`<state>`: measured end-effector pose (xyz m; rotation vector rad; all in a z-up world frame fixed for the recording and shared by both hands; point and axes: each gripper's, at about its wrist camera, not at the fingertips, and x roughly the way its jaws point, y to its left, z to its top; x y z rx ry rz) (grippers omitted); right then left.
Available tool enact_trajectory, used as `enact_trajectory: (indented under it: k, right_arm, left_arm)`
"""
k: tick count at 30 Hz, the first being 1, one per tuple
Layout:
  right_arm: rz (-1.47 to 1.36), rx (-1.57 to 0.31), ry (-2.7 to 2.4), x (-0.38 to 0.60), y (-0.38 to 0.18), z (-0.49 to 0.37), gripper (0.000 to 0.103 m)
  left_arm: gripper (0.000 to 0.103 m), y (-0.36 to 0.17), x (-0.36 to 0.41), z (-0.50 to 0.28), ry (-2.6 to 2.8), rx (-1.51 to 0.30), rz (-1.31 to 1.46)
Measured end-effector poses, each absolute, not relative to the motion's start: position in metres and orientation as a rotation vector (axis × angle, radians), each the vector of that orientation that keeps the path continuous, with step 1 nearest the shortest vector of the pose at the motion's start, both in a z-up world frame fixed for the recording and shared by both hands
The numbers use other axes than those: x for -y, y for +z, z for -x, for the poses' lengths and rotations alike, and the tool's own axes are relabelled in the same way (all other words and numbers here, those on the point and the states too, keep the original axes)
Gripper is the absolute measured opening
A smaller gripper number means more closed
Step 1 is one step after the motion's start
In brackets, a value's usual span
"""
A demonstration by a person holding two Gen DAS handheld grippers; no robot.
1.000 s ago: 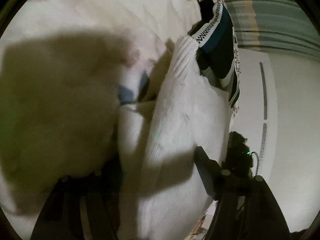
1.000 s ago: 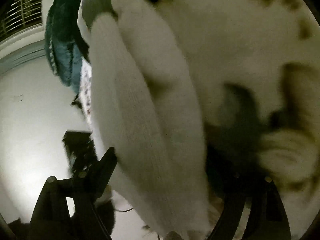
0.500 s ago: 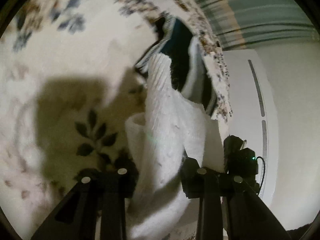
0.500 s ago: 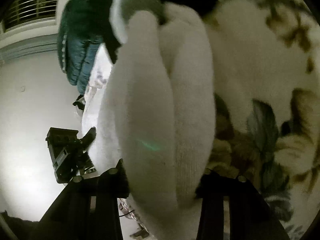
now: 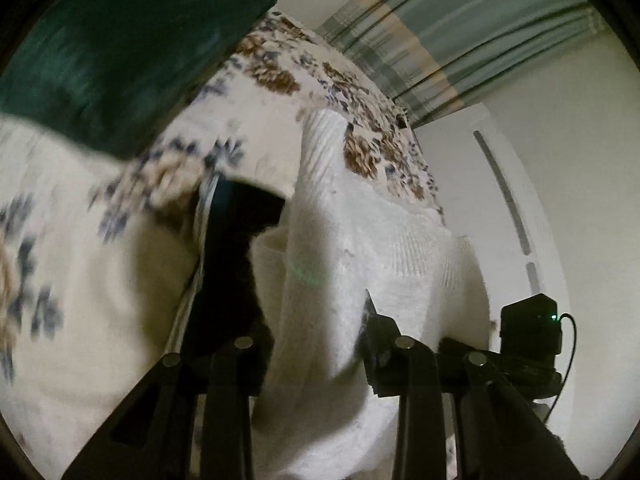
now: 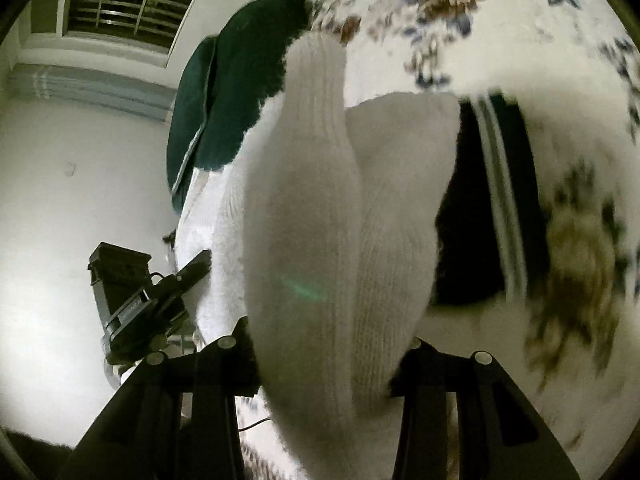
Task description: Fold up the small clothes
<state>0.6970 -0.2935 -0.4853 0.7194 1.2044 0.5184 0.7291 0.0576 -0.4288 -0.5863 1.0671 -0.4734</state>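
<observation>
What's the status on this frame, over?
Left gripper and right gripper both clamped on white knit garment. Black striped garment lies beside it on floral blanket.

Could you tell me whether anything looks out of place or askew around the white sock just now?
Nothing looks damaged or spilled. The white sock hangs bunched and doubled between both grippers, its cuff standing up unevenly. Beside it a dark striped garment lies crumpled on the floral blanket, unfolded. A dark green pillow sits at the blanket's edge.
</observation>
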Motion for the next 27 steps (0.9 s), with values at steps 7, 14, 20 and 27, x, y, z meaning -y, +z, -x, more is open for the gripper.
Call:
enact_trajectory:
  k: [7, 14, 20, 27]
  right_arm:
    - [-0.709, -1.245, 0.416, 0.305, -0.543, -0.789, 0.043]
    - [-0.534, -1.329, 0.289, 0.298, -0.561, -0.807, 0.063]
    - [-0.179, -1.234, -0.082, 0.285, -0.517, -0.770, 0.103]
    - [0.004, -1.121, -0.271, 0.274, -0.473, -0.708, 0.103]
  left_arm:
    - [0.029, -0.485, -0.021, -0.804, -0.428, -1.153, 0.451]
    - [0.041, -0.479, -0.003, -0.794, -0.317, -1.126, 0.242]
    - [0.103, -0.449, 0.009, -0.762, -0.133, -0.997, 0.062]
    - [0.103, -0.412, 0.016, -0.720, -0.075, -0.965, 0.045]
